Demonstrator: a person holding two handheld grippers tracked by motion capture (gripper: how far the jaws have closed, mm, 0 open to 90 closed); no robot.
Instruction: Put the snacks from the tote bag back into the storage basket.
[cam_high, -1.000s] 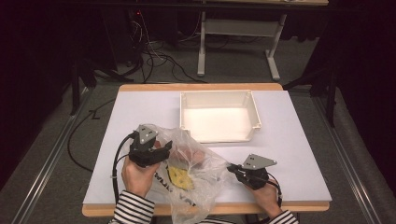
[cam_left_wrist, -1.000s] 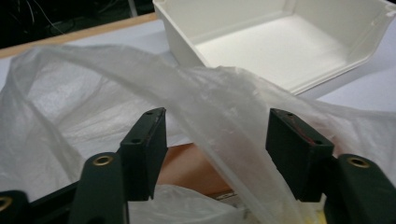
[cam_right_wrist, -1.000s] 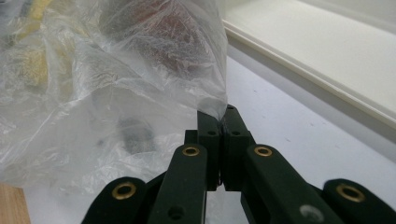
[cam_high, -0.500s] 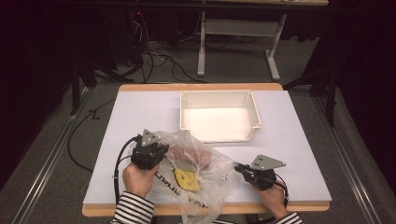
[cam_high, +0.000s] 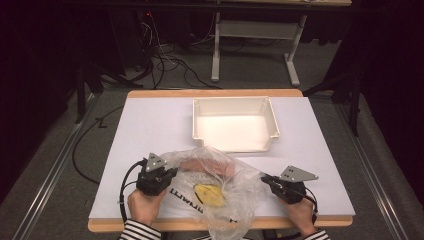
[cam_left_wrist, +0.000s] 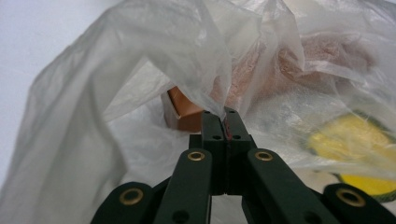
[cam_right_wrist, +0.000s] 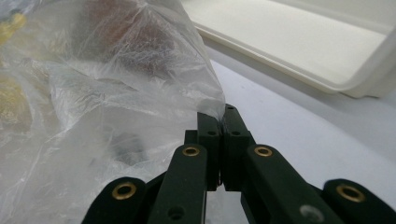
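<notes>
A clear plastic bag (cam_high: 215, 192) lies crumpled at the near edge of the worktop (cam_high: 150, 125), midway between the two hands, its lower end hanging over the near rim. Through the film show a yellow item (cam_high: 210, 195) near the middle and a reddish-brown item (cam_high: 207, 166) on the far side; black lettering runs across the bag's near left part. The left gripper (cam_high: 159, 176) sits at the bag's left edge with its fingers (cam_left_wrist: 212, 128) pressed together on a pinch of film, as the left gripper view shows close up, with a brown block (cam_left_wrist: 180, 108) just behind the pinch. The right gripper (cam_high: 270, 181) sits at the bag's right edge, its fingers (cam_right_wrist: 210, 130) likewise clamped on a fold of film. Just beyond the bag stands an empty white tray (cam_high: 235, 102), close to the bag's far side but apart from it; nothing lies between bag and tray. Cables (cam_high: 165, 65) and a grey stand (cam_high: 290, 65) sit on the floor beyond the worktop. Compared with a second ago, the left gripper's fingers, then spread over the bag, have closed on the film, the left hand sits lower, and the right hand has drawn the bag's right edge farther right, stretching the bag wider.
</notes>
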